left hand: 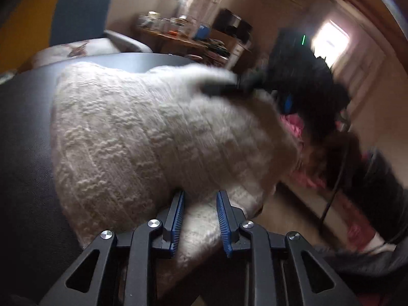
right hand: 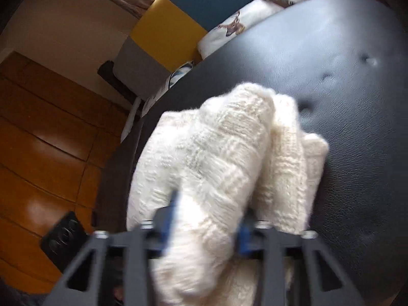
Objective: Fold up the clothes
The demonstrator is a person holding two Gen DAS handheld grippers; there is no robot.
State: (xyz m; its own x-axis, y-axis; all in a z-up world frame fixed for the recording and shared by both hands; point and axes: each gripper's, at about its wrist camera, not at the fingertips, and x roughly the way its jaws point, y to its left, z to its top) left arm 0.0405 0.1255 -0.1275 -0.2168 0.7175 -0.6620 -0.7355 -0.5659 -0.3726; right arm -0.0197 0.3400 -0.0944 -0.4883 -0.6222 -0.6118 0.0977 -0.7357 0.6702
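Observation:
A cream knitted sweater (left hand: 142,137) lies bunched on a black padded leather surface (left hand: 23,137). My left gripper (left hand: 200,201) has its blue-padded fingers around a thick fold at the sweater's near edge, jaws partly closed on it. In the right wrist view the sweater (right hand: 219,158) fills the middle, and my right gripper (right hand: 207,219) holds a bulky roll of it between its fingers. The right gripper also shows blurred in the left wrist view (left hand: 229,86), at the sweater's far right end.
The black surface (right hand: 344,81) has button dimples. A blue, yellow and grey headboard (right hand: 178,17) and deer-print bedding (right hand: 229,28) lie beyond it. Wooden floor (right hand: 38,153) is at left. A cluttered wooden desk (left hand: 183,38) and pink cloth (left hand: 293,125) sit to the right.

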